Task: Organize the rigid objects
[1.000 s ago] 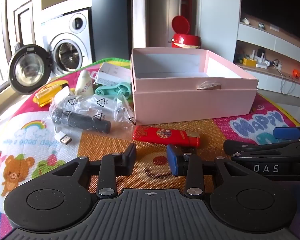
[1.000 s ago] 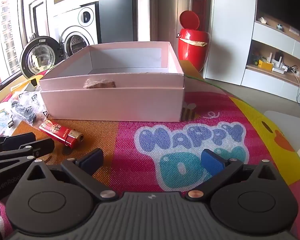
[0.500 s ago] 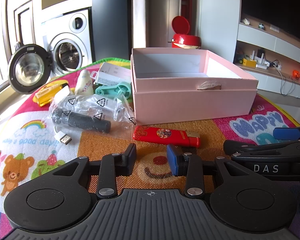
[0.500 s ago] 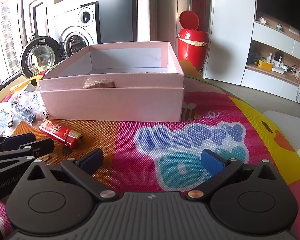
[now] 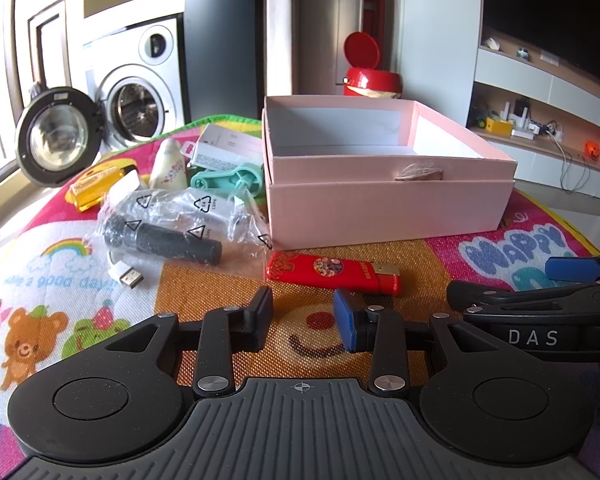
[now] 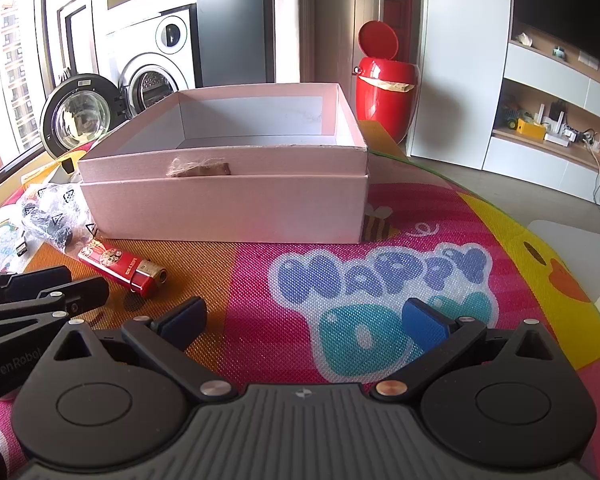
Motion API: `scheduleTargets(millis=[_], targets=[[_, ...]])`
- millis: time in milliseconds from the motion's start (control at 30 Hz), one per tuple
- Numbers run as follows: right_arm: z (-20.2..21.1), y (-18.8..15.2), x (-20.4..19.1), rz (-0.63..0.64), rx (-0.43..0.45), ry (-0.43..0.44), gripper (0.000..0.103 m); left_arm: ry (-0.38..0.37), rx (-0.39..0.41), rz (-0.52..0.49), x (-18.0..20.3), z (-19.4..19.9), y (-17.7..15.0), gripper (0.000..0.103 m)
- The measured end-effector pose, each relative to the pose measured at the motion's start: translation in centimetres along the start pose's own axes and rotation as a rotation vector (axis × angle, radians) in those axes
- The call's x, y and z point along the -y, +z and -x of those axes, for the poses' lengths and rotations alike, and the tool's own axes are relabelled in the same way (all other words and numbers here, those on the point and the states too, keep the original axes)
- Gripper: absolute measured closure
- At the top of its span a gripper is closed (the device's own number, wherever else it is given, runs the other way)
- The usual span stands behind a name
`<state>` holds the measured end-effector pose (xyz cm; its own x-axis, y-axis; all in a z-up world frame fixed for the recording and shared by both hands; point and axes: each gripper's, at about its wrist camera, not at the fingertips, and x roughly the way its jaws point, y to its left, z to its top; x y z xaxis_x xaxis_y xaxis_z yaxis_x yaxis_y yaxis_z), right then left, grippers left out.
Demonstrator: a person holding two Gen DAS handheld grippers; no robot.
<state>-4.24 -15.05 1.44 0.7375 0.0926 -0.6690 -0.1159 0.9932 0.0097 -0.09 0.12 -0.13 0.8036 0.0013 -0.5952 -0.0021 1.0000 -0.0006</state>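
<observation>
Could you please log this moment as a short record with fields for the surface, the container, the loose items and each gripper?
surface: play mat
container: pink box, open, on the mat
nearest item: red lighter, lying flat in front of the box
other items: bagged black cylinder, USB plug, teal clip, yellow item, all left of the box
left gripper: open, empty, just short of the lighter
right gripper: open wide, empty, over the mat
</observation>
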Motion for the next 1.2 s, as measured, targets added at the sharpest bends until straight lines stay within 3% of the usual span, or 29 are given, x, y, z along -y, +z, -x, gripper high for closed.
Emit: scheduleTargets(millis=[567,1200], targets=[[0.0,0.0,-0.2,0.005,0.0,-0.004,0.0,0.039,0.002,-0.055,1.2,0.0,0.1,0.064],[0.0,-0.1,-0.2,0.003,0.001,-0.001,0.0,0.013,0.0,-0.021,0.3,0.0,0.0,0.064]])
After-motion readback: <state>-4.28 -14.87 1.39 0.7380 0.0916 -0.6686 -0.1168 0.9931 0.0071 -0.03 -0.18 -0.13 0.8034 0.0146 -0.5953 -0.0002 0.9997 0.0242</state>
